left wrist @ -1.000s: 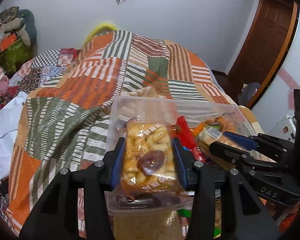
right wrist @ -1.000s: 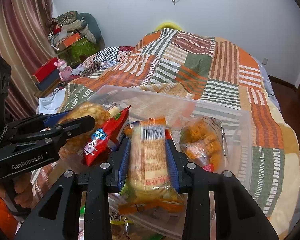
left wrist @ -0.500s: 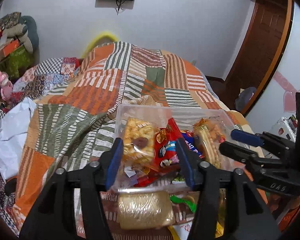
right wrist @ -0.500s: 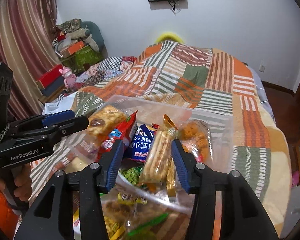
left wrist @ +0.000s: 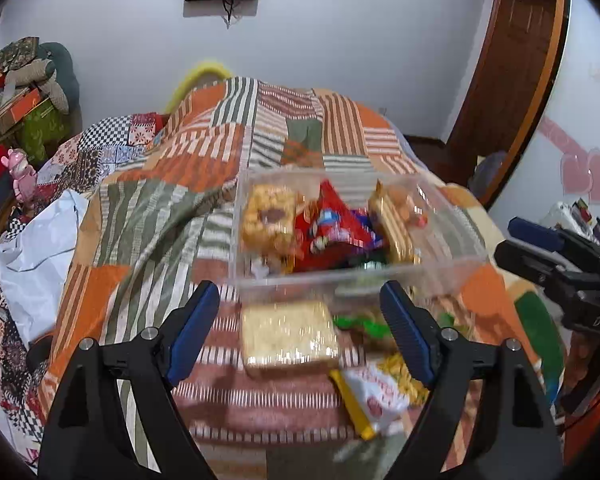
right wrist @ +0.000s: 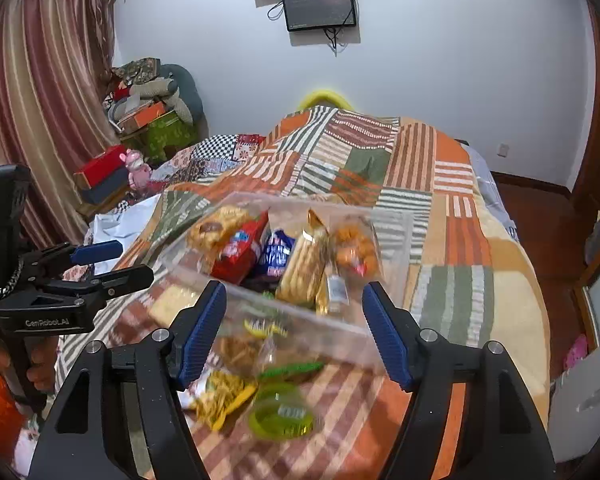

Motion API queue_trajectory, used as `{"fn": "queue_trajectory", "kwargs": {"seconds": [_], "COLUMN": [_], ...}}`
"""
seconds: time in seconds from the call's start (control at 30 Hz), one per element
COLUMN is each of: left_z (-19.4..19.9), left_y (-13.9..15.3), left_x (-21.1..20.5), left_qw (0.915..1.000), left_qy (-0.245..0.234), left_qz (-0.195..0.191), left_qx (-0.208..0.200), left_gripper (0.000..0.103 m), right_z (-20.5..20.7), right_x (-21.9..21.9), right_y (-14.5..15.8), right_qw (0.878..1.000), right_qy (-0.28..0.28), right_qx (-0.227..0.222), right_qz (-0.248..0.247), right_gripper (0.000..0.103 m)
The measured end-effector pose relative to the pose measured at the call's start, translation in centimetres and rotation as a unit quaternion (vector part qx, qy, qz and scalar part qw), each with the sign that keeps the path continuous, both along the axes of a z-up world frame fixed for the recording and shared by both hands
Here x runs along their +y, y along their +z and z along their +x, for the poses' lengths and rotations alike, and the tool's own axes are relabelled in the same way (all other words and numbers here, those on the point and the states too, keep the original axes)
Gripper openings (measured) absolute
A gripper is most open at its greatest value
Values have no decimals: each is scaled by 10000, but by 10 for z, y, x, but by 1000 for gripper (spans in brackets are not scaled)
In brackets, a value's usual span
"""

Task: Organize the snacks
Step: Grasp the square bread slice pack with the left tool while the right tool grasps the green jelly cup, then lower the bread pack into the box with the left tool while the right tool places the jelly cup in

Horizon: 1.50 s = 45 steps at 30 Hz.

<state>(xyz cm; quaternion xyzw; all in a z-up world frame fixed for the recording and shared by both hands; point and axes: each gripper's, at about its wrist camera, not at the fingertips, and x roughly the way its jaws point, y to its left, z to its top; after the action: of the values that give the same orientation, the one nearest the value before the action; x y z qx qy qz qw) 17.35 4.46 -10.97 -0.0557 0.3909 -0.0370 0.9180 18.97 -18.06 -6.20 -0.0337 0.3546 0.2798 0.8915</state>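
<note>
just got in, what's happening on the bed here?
A person holding a two-finger gripper in each hand is sorting snack packets into a clear plastic bin on the striped patchwork quilt. Both the left gripper and the right gripper are empty, with jaws opening. The bin already holds several packets, including a red packet and a tan biscuit pack. A square pack of pale crackers and other packets lie loose on the quilt in front of it.

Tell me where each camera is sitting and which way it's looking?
Left wrist: sits on the left gripper, looking down at the clear snack box on the quilt; the right gripper shows at its right.
Right wrist: sits on the right gripper, facing the same box; the left gripper and a hand show.
Both share box, quilt, wall screen.
</note>
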Motion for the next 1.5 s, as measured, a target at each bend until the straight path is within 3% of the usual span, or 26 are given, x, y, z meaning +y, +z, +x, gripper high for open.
{"fn": "queue_trajectory", "kwargs": {"seconds": [0.43,0.77,0.87,0.97,1.23,1.37,1.5], "left_z": [-16,3,13,22,34,32,22], "left_y": [-53,-68,-75,-82,-94,-93,-88], "left_x": [-5,-3,-3,-1,1,5,5], "left_qw": [9975,9959,9954,9945,9937,9938,9955], "left_qy": [-21,49,82,203,290,297,330], "left_qz": [-79,-244,-226,-195,-381,-504,-327], "left_qx": [701,866,929,1011,1017,943,831], "left_gripper": [87,87,87,87,86,80,79], "right_z": [-18,-20,-20,-21,-23,-23,-23], "right_x": [-2,-7,-6,-6,-5,-8,-12], "right_y": [-56,-83,-86,-87,-84,-81,-77], "right_qw": [9961,9915,9908,9907,9914,9917,9923], "right_qy": [2,-135,-117,-57,-118,-157,-195], "right_qx": [876,1295,1347,1351,1294,1264,1205], "right_qz": [117,82,105,135,163,184,223], "right_gripper": [68,68,68,57,57,57,56]}}
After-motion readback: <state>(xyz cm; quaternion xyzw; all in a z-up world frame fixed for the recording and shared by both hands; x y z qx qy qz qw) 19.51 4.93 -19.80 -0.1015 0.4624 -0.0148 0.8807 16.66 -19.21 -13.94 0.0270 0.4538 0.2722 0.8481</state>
